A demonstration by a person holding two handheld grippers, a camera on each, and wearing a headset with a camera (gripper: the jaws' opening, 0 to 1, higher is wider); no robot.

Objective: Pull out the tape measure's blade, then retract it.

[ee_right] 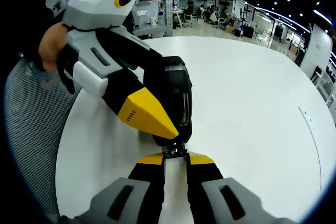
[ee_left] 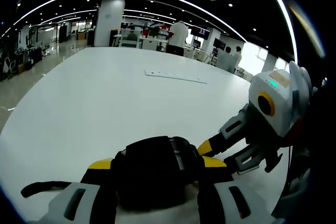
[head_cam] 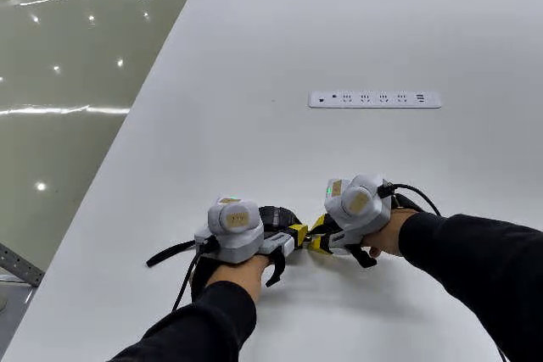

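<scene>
Clamping the black tape measure (ee_right: 170, 95) near the table's (head_cam: 339, 40) near edge, the left gripper (ee_left: 157, 166) is bracing it while the right gripper (ee_right: 176, 157) is pinching the blade tip (ee_right: 176, 149), so extension is apparently just starting, with retraction remaining.

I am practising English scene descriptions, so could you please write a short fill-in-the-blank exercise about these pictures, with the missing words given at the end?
1. The left gripper holds the tape measure, whose case is ___.
2. The right gripper, with ___ jaw tips, is shut on the blade tip.
3. A power strip lies on the ___ table.
Missing words: black; yellow; white.
</scene>
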